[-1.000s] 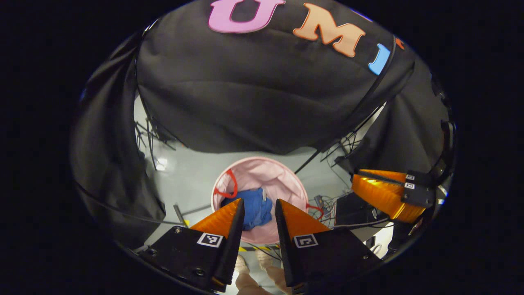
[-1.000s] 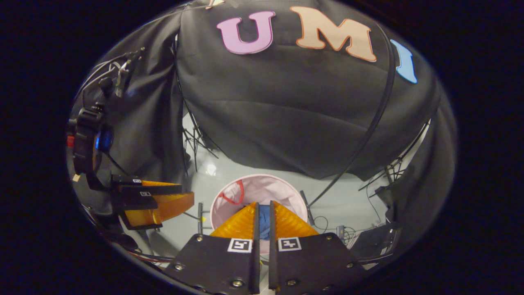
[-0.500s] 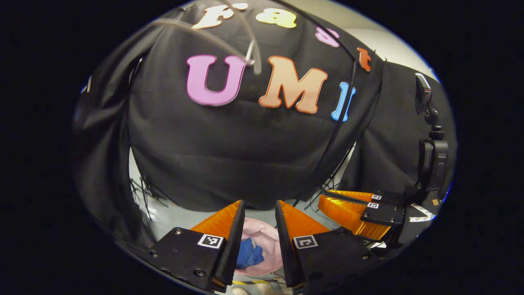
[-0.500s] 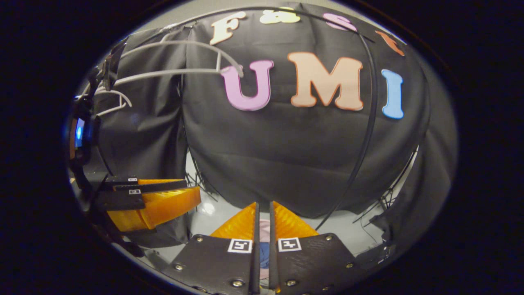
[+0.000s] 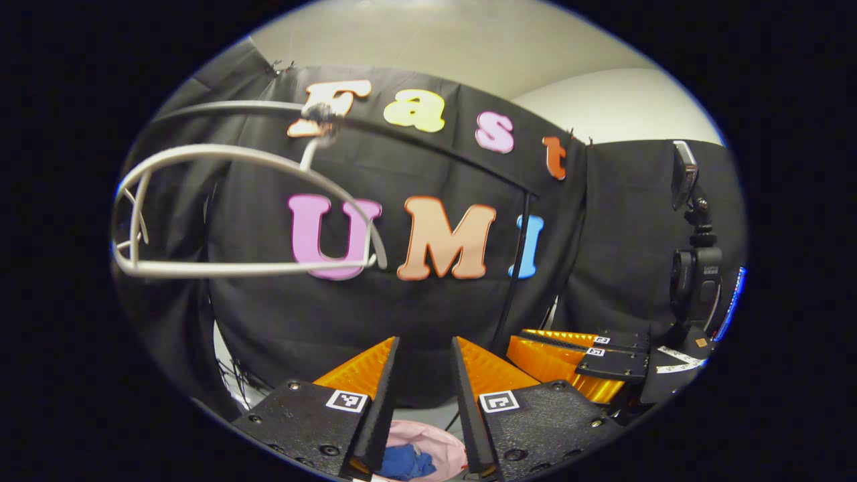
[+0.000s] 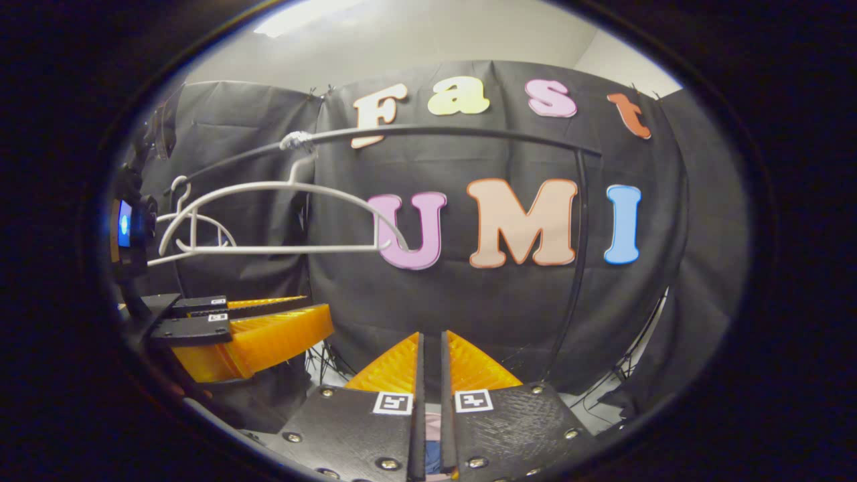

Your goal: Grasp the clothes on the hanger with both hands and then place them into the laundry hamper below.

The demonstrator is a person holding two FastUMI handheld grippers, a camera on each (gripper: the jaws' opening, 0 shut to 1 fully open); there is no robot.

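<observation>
Blue clothes (image 5: 404,462) lie in the pink hamper (image 5: 447,450) low between the left gripper (image 5: 422,348) fingers, which stand spread and empty. A second ago both views looked down into the hamper; now they have tilted up to the bare white hanger (image 6: 281,221) on its rail (image 6: 469,134). Right gripper (image 6: 428,341) jaws are pressed together, holding nothing. The drop looks done.

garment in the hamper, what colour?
Blue. The garment lies in the pink hamper, seen best in the left gripper view, between the left gripper's orange fingers.
</observation>
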